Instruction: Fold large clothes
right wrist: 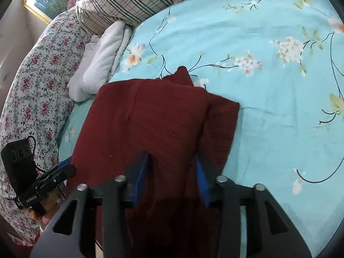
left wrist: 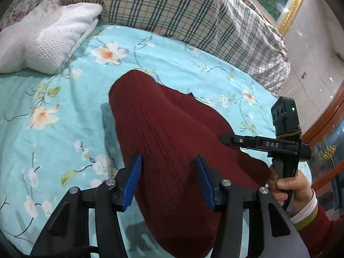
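A dark red knit garment point(left wrist: 163, 133) lies folded on the light blue floral bedsheet point(left wrist: 64, 111). My left gripper point(left wrist: 169, 178) is open, its blue pads apart just above the near part of the garment. My right gripper point(right wrist: 172, 176) is open too, over the garment point(right wrist: 154, 116), which shows a folded layer along its right side. The right gripper also shows in the left wrist view point(left wrist: 228, 138) at the garment's right edge. The left gripper shows in the right wrist view point(right wrist: 64, 169) at the garment's left edge.
A white folded towel point(left wrist: 47, 38) lies at the back left of the bed. A plaid quilt point(left wrist: 172, 10) is piled along the back. A floral pillow point(right wrist: 32, 81) lies beside the towel. A wooden cabinet edge point(left wrist: 322, 118) stands right of the bed.
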The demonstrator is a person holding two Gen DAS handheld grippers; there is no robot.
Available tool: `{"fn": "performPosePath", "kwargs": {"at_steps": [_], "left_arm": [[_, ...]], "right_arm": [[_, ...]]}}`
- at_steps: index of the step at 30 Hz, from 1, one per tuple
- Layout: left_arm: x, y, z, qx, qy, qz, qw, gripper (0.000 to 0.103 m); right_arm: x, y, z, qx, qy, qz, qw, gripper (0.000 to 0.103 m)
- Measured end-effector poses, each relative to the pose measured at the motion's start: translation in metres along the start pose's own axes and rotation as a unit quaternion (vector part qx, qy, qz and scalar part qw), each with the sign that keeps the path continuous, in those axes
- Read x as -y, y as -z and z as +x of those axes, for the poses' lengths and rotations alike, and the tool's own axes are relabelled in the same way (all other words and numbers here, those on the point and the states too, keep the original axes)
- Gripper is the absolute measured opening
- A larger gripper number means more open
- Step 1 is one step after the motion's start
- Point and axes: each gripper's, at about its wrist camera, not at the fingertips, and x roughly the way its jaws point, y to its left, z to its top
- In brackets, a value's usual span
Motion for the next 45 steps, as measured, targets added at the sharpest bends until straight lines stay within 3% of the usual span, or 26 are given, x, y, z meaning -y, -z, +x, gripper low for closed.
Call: {"fn": "performPosePath", "kwargs": {"at_steps": [6,10,16,18,23,26,27,29,31,33,37,39,41,42,45], "left_arm": [[0.018,-0.005,0.010,-0.010,0.002,0.029,0.9995,0.049],[0.046,-0.001,0.017,-0.026,-0.008,0.093,0.9953,0.049],[0.049,0.011,0.038,-0.042,-0.038,0.122,0.9909,0.050],[0.049,0.015,0.038,-0.039,-0.042,0.126,0.9904,0.051],[0.052,0.018,0.033,-0.036,-0.068,0.133,0.9881,0.053],[0.052,0.012,0.012,-0.021,-0.053,0.114,0.9918,0.048],[0.053,0.011,0.003,-0.010,-0.042,0.111,0.9929,0.043],[0.060,0.011,-0.019,0.022,-0.002,0.112,0.9934,0.043],[0.069,0.014,-0.027,0.032,0.035,0.118,0.9919,0.043],[0.071,0.018,-0.020,0.019,0.038,0.125,0.9913,0.043],[0.058,0.037,0.013,-0.035,0.038,0.111,0.9925,0.036],[0.056,0.043,0.019,-0.041,0.026,0.113,0.9924,0.034],[0.056,0.050,0.027,-0.045,0.010,0.114,0.9924,0.034],[0.056,0.052,0.028,-0.044,0.005,0.114,0.9926,0.034],[0.052,0.053,0.032,-0.040,0.010,0.102,0.9939,0.034]], "right_arm": [[-0.006,-0.006,-0.025,0.029,-0.003,-0.026,0.999,0.013],[-0.004,-0.010,-0.058,0.078,-0.016,-0.029,0.996,0.012],[0.038,0.005,-0.013,0.008,0.018,0.016,1.000,0.012],[0.046,0.012,-0.011,0.013,0.004,0.034,0.999,0.012],[0.030,0.007,-0.031,0.025,0.041,0.024,0.999,0.023],[0.015,-0.002,-0.055,0.060,0.037,0.011,0.997,0.023],[0.006,-0.008,-0.062,0.072,0.024,0.001,0.997,0.023],[-0.017,-0.021,-0.062,0.069,-0.013,-0.023,0.997,0.023],[-0.043,-0.036,-0.046,0.045,-0.076,-0.042,0.995,0.023],[-0.070,-0.051,-0.016,0.007,-0.130,-0.055,0.990,0.023],[-0.101,-0.067,0.052,-0.058,-0.134,-0.078,0.986,0.023],[-0.104,-0.069,0.085,-0.080,-0.098,-0.082,0.989,0.021],[-0.090,-0.065,0.114,-0.110,-0.071,-0.060,0.990,0.006],[-0.081,-0.061,0.129,-0.120,-0.070,-0.047,0.989,0.000],[-0.063,-0.056,0.136,-0.113,-0.110,-0.009,0.987,0.000]]}}
